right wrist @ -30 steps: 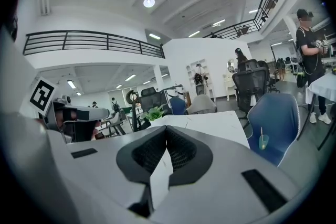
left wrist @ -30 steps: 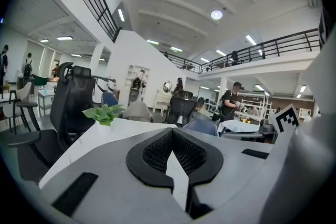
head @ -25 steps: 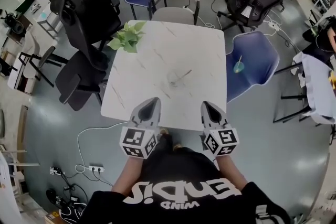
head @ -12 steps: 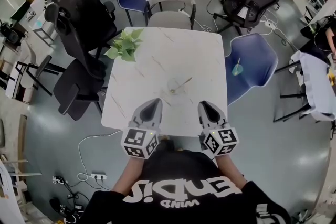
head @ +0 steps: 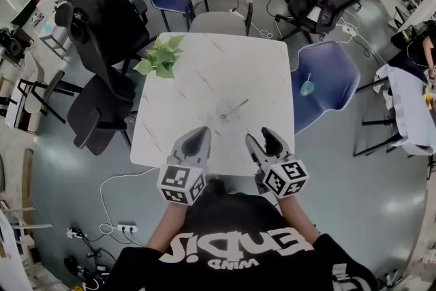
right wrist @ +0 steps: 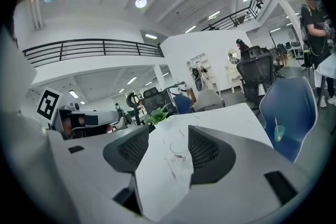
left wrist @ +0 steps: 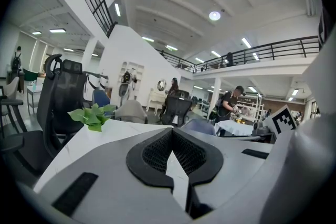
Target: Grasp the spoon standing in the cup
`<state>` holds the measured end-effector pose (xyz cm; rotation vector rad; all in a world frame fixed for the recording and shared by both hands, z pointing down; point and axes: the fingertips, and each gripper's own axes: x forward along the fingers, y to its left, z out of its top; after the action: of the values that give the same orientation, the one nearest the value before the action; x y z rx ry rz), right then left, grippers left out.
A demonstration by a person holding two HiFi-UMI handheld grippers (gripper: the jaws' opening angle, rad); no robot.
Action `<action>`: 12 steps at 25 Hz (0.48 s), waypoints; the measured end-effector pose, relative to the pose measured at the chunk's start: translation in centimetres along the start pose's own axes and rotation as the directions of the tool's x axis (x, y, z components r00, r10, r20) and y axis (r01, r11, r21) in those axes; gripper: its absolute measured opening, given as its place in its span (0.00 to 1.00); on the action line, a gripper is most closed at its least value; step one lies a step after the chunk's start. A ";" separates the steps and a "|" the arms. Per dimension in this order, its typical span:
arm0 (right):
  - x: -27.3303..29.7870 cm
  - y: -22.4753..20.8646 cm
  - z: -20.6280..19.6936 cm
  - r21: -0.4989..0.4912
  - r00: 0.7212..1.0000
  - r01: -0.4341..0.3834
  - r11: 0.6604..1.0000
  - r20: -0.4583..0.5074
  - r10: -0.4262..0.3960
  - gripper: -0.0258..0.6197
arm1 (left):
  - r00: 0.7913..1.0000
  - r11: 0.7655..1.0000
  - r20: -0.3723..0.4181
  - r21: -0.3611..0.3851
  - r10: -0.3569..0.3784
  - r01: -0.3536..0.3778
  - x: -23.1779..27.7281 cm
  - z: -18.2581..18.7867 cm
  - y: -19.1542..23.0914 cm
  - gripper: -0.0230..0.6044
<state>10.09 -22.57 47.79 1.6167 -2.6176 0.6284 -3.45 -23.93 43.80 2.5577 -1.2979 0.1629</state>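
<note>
Head view cup (head: 225, 110): holds leaning spoon (head: 236, 106), on bench (head: 204, 65)
Left tongs (head: 197, 137): closed
Right tongs (head: 263, 140): just opening wide, empty

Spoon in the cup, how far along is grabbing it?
Done: the right hand-held gripper has just opened its jaws, nothing between them yet. In hand: lining up with the cup from the table's near edge. Left: reach the spoon and close on it.
</note>
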 end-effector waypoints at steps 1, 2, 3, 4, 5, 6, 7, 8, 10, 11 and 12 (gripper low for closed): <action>0.2 -0.1 -0.1 0.005 1.000 -0.001 1.000 -0.003 0.001 0.35 | 1.000 1.000 -0.001 -0.001 0.000 0.000 0.0 0.0 0.1 0.06; 0.5 -0.1 -0.1 0.008 1.000 0.000 1.000 -0.006 0.000 0.36 | 1.000 1.000 -0.001 -0.001 0.000 0.000 0.1 0.0 0.1 0.06; 0.8 -0.2 -0.2 0.011 1.000 0.001 1.000 -0.009 -0.001 0.36 | 1.000 1.000 -0.002 -0.002 0.000 0.000 0.1 0.0 0.2 0.06; 1.1 -0.3 -0.3 0.013 1.000 0.003 1.000 -0.012 -0.003 0.36 | 1.000 1.000 -0.002 -0.002 0.001 -0.001 0.1 0.0 0.3 0.06; 1.4 -0.5 -0.4 0.016 1.000 0.005 1.000 -0.016 -0.005 0.36 | 1.000 1.000 -0.003 -0.003 0.001 -0.001 0.1 0.0 0.4 0.06; 1.7 -0.6 -0.5 0.017 1.000 0.007 1.000 -0.020 -0.007 0.36 | 1.000 1.000 -0.005 -0.003 0.002 -0.002 0.1 0.0 0.5 0.06; 2.0 -0.8 -0.7 0.016 1.000 0.009 1.000 -0.026 -0.009 0.36 | 1.000 1.000 -0.007 -0.003 0.002 -0.002 0.2 0.0 0.5 0.06; 2.4 -1.0 -0.9 0.013 0.999 0.011 1.000 -0.033 -0.011 0.36 | 1.000 1.000 -0.008 -0.003 0.004 -0.004 0.2 0.0 0.6 0.06; 3.3 -1.3 -1.3 0.006 0.999 0.015 1.000 -0.050 -0.014 0.36 | 1.000 1.000 -0.011 -0.001 0.006 -0.006 0.3 0.0 0.7 0.06; 3.7 -1.5 -1.6 0.005 0.998 0.017 1.000 -0.058 -0.017 0.36 | 1.000 1.000 -0.012 -0.001 0.007 -0.007 0.3 0.0 0.8 0.06; 4.2 -1.7 -1.8 0.006 0.998 0.018 1.000 -0.065 -0.018 0.36 | 1.000 1.000 -0.012 -0.001 0.007 -0.007 0.4 0.1 0.9 0.06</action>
<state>9.22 -26.24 50.91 1.5916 -2.5553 0.6782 -3.96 -24.74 44.00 2.5476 -1.3017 0.1788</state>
